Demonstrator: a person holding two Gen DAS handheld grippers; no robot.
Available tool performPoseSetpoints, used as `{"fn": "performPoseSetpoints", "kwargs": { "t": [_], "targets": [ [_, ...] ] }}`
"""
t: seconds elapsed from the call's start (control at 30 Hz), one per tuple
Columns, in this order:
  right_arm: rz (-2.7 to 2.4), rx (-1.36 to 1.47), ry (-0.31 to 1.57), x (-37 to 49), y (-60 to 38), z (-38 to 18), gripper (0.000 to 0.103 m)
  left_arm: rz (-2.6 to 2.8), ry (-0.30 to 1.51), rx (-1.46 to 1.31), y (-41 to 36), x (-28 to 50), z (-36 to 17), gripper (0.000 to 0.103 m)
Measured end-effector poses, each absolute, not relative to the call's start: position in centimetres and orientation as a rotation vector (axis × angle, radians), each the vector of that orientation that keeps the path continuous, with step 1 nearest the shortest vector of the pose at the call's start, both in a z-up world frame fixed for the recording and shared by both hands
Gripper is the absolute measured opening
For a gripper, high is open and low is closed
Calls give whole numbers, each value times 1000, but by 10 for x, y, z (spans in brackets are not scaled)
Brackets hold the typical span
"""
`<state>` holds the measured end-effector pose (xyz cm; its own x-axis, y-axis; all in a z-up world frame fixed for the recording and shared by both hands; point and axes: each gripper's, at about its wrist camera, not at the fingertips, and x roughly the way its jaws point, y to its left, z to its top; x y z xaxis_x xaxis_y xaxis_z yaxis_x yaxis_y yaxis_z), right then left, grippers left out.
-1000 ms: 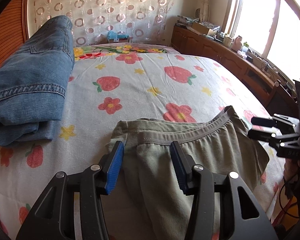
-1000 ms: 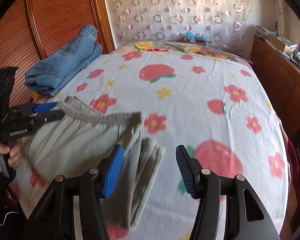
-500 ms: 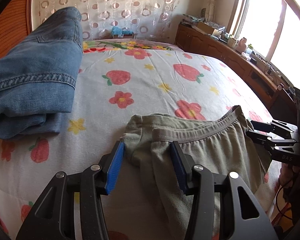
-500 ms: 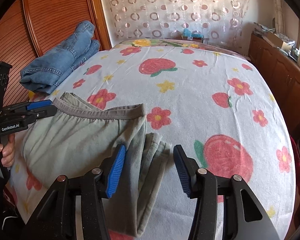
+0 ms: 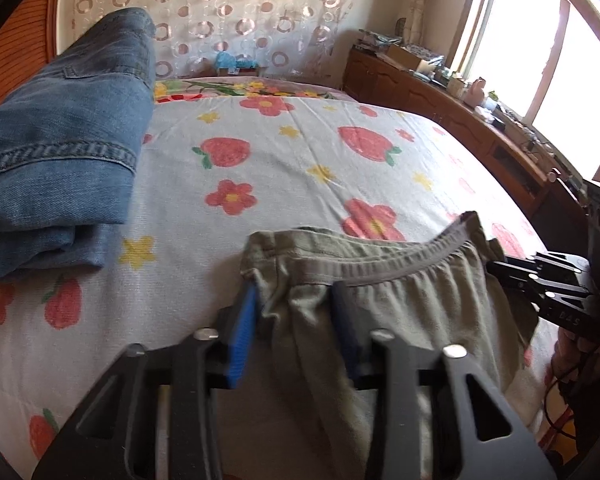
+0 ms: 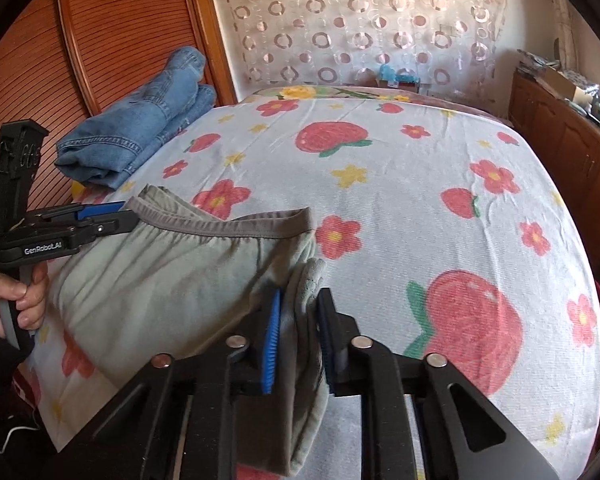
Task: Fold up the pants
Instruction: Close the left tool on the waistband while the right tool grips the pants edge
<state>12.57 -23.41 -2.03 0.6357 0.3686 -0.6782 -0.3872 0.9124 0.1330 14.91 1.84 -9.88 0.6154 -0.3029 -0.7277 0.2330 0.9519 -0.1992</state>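
White cotton printed with red strawberries, red flowers and yellow stars covers the bed, which fills most of both views. Behind it hangs a sheer curtain patterned with rings, and a slatted wooden panel stands at the left side. A long wooden cabinet runs along the right wall under a bright window.

Folded blue jeans lie on the far left part of the bed, well apart from the work.

Olive-grey pants rest at the near edge of the bed, waistband turned toward the headboard, with the fabric doubled into a thick fold on the right side.

At the left end of the waistband, the left gripper has its blue pads on either side of a bunched corner of cloth, pinching the pants there. A hand grips its handle in the right wrist view.

On the opposite side, the right gripper has its jaws drawn close on the folded edge of the pants, with the layered cloth squeezed between the blue pads.
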Motion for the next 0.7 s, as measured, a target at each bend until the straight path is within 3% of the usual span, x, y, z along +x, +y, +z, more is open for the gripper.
{"fn": "performPoseSetpoints", "kwargs": {
  "t": [0.17,0.7],
  "targets": [
    [443,-41,764,123,-231,-18,10,-322,835,-111,20,144,-94,14],
    [471,-11,597,90,-236,31,9,-335,624,-100,12,107,-25,12]
  ]
}}
